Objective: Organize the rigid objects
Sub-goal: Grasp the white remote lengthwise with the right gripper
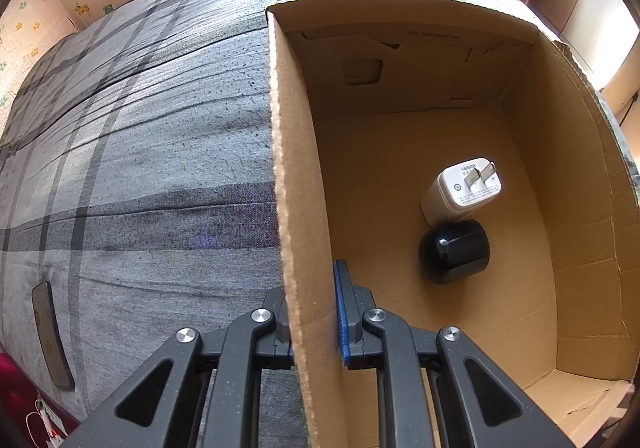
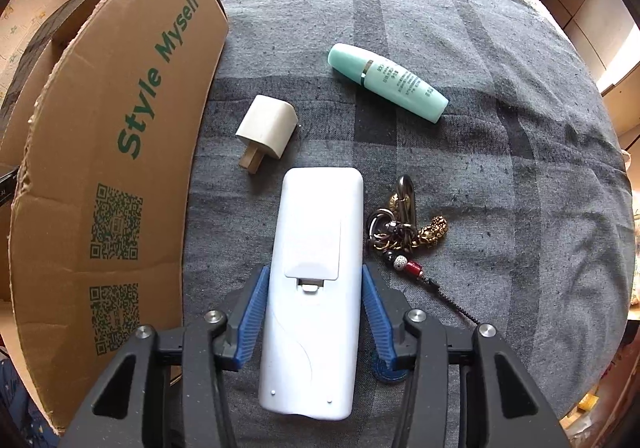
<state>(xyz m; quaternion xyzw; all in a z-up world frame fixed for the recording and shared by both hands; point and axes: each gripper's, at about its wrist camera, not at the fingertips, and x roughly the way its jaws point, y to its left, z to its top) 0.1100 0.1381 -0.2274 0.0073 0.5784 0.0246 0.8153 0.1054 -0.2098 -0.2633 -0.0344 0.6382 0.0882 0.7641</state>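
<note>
A: Left gripper [image 1: 314, 312]?
B: Clamped tight on the cardboard box [image 1: 298, 208] wall, centre frame.
A: Right gripper [image 2: 314, 312]?
B: Blue pads touching both sides of the white remote [image 2: 314, 280], lower centre, lying on the bedspread [image 2: 500, 168].

A grey plaid bed cover [image 2: 500, 136] carried everything: the cardboard box [image 2: 104, 184] at the left, a white remote [image 2: 316, 288] (face down), a cream plug adapter [image 2: 268, 126], a mint tube [image 2: 388, 82], a keychain [image 2: 404, 224] beside the remote.
</note>
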